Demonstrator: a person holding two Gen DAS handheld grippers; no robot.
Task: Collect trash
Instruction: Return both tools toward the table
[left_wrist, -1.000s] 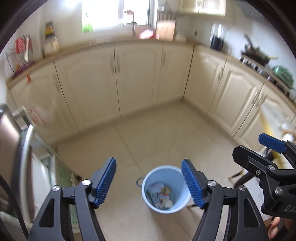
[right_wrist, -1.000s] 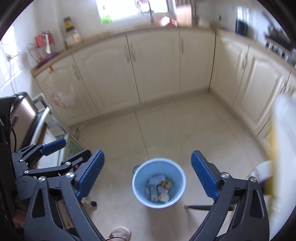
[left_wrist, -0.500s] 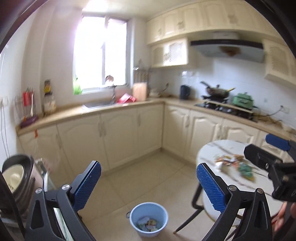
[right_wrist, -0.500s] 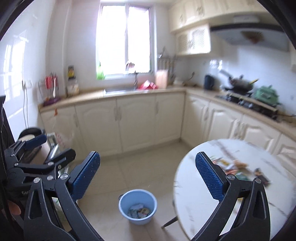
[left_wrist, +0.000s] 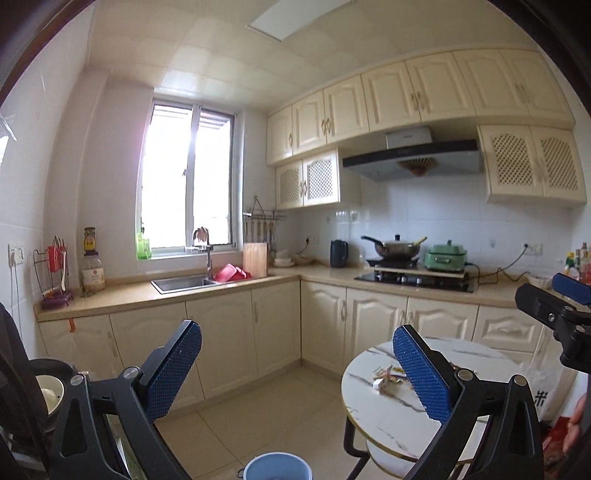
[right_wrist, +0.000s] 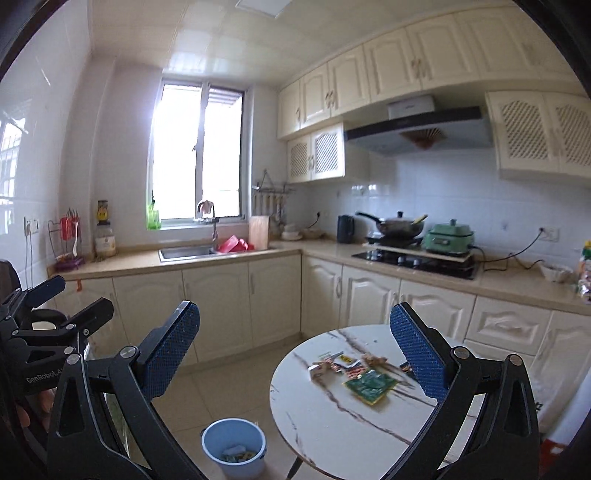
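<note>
both the left gripper (left_wrist: 295, 369) and right gripper (right_wrist: 295, 354) gape empty; the green wrapper (right_wrist: 370, 386) on the round table's (right_wrist: 332, 424) far edge lies nearer the right.

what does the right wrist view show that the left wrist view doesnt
Only the right wrist view shows the green wrapper on the table and the trash inside the blue bucket. Only the left wrist view shows bottles at the counter's far right. Both show the round table, some wrappers, the sink, the stove, and open, empty grippers.
</note>
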